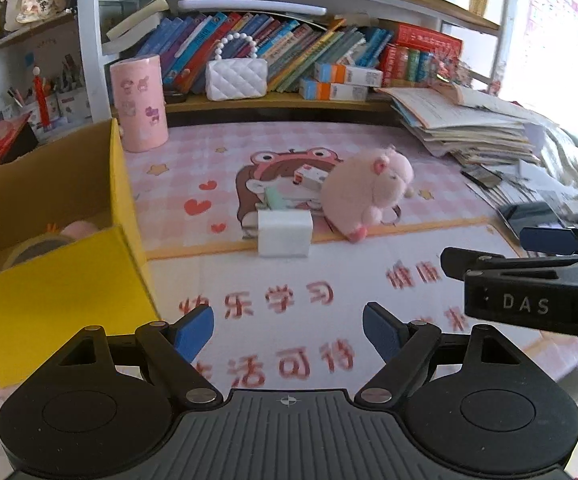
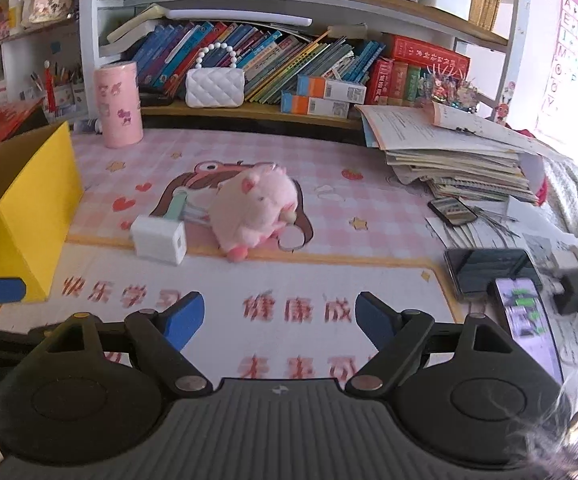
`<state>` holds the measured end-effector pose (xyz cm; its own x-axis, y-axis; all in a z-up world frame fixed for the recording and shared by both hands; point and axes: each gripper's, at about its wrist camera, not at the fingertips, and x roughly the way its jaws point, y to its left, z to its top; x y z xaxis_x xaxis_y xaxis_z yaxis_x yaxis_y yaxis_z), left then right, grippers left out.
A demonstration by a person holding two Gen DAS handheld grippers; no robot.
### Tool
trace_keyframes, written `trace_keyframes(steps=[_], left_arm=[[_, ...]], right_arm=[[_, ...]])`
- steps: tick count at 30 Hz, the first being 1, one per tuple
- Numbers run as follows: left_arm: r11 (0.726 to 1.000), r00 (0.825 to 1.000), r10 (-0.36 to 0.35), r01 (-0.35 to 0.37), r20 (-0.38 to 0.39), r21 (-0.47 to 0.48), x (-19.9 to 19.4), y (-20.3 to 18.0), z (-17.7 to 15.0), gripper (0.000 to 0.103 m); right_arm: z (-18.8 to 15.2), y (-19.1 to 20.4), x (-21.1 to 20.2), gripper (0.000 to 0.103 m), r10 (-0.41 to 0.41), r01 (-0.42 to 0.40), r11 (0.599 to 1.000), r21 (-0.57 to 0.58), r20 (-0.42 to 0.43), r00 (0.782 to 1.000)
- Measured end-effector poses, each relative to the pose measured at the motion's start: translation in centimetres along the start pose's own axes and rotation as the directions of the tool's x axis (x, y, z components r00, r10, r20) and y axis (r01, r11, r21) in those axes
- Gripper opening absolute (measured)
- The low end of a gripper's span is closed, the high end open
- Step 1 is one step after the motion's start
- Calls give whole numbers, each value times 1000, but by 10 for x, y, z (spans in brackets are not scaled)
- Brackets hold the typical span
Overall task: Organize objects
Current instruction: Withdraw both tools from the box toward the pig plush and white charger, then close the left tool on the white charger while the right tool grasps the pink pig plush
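Note:
A pink plush pig (image 1: 365, 194) (image 2: 255, 210) lies mid-mat on the pink desk mat (image 1: 329, 280) (image 2: 369, 216). Beside it stands a white box (image 1: 285, 234) (image 2: 159, 240), with a mint-green item (image 1: 277, 198) (image 2: 177, 206) and a small red-and-white carton (image 1: 309, 176) behind. A yellow cardboard box (image 1: 61, 300) (image 2: 29, 216) sits at the left, holding a tape roll (image 1: 33, 250). My left gripper (image 1: 287, 330) hovers open over the mat's front, nothing between its blue pads. My right gripper (image 2: 279, 322) is open too, empty, and shows in the left wrist view at the right (image 1: 501, 252).
A pink cylinder (image 1: 139, 104) (image 2: 119, 104) and a white quilted purse (image 1: 236, 78) (image 2: 215, 86) stand at the back before a bookshelf. A paper stack (image 1: 469, 128) (image 2: 449, 156) fills the right, with phones (image 2: 489, 272) near the right edge.

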<state>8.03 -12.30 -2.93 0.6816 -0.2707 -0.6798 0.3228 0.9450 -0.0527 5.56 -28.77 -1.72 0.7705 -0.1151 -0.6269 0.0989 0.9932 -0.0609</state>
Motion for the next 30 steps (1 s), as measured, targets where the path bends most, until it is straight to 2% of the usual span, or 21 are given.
trace_keyframes(steps=[11,19,30], left_arm=[[992,993,113,-114,-24,-55,63,-3,31,80],[990,989,139,-141,-54,-30,103,-12,43,80],[984,981,177,-176,-77,23,138,-14,51,79]], right_arm=[[41,-20,64,82,125,-123,990,-69,31,992],[63,-23,111,89,214,-214,972,-95,-11,977],[72,-18,149,86,277,-283,950,-129,-65,959]])
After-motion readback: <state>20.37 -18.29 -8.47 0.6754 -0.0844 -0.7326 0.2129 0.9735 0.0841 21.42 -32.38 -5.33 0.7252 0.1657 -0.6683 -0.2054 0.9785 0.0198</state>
